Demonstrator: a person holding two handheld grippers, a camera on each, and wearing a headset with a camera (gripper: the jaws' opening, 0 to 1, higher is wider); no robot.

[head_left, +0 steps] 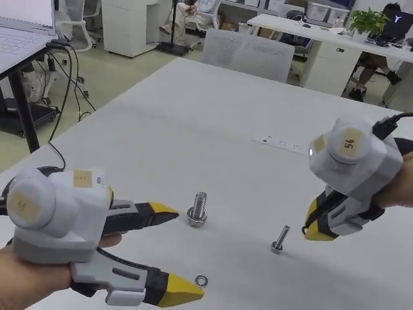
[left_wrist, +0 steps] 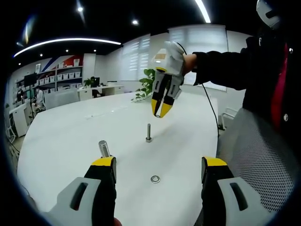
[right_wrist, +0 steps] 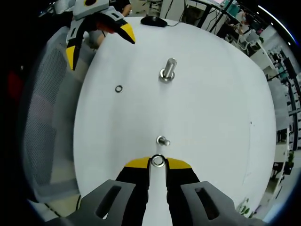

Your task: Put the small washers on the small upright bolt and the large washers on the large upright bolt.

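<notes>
The large upright bolt (head_left: 197,209) (left_wrist: 103,148) (right_wrist: 168,70) stands mid-table with a washer around its base. To its right, the small upright bolt (head_left: 280,239) (left_wrist: 148,133) (right_wrist: 162,140) is bare. A loose small washer (head_left: 201,281) (left_wrist: 154,179) (right_wrist: 119,88) lies flat near the front edge. My left gripper (head_left: 174,252) (left_wrist: 159,162) (right_wrist: 99,33) is open, low over the table, with that loose washer between and just ahead of its jaws. Hovering just right of the small bolt, my right gripper (head_left: 318,230) (left_wrist: 162,107) (right_wrist: 158,165) is shut on a small washer (right_wrist: 158,161).
A white power strip (head_left: 279,142) lies on the white table (head_left: 193,129) behind the bolts. A grey mesh chair (head_left: 245,55) stands at the far edge. A laptop (head_left: 22,32) sits on a side desk at the left.
</notes>
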